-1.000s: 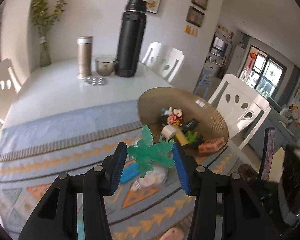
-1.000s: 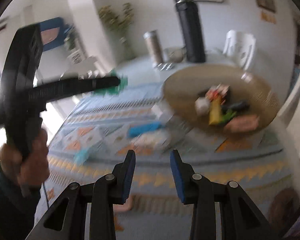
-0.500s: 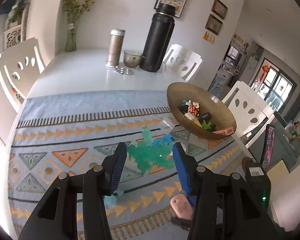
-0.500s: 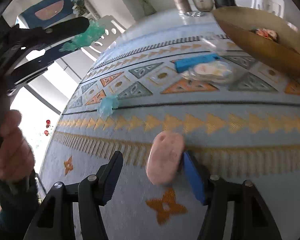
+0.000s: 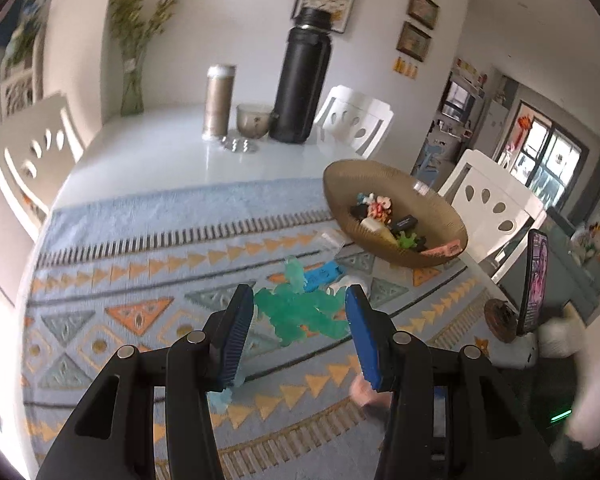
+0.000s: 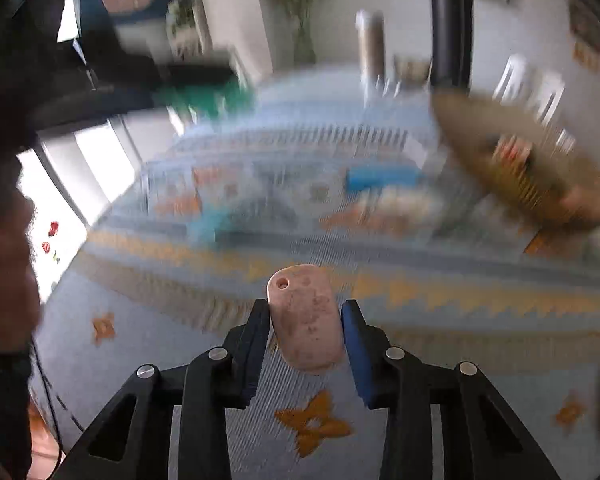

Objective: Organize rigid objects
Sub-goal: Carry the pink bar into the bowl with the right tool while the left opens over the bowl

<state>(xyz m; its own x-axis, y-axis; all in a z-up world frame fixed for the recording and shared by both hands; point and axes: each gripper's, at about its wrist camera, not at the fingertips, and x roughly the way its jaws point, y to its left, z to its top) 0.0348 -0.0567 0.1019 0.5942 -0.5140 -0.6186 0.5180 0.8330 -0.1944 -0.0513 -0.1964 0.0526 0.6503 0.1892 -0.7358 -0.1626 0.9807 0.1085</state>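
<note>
Left wrist view: my left gripper point(image 5: 300, 320) clamps a translucent green plastic palm tree point(image 5: 300, 314) above the patterned cloth; brown oval bowl point(image 5: 428, 196) of small toys, sharp.

Right wrist view: my right gripper point(image 6: 305, 326), jaws closing on a pink oblong stone-like tag point(image 6: 305, 320); bowl blurred.

Black left gripper point(image 5: 300, 320), black right gripper point(image 6: 305, 332), blue ribbed pads, silver screws

Open patterned cloth point(image 5: 148, 280) lies left of the bowl point(image 5: 452, 220); blue block point(image 5: 320, 274) and clear packet point(image 5: 334, 238) obstruct the bowl's near side.
</note>
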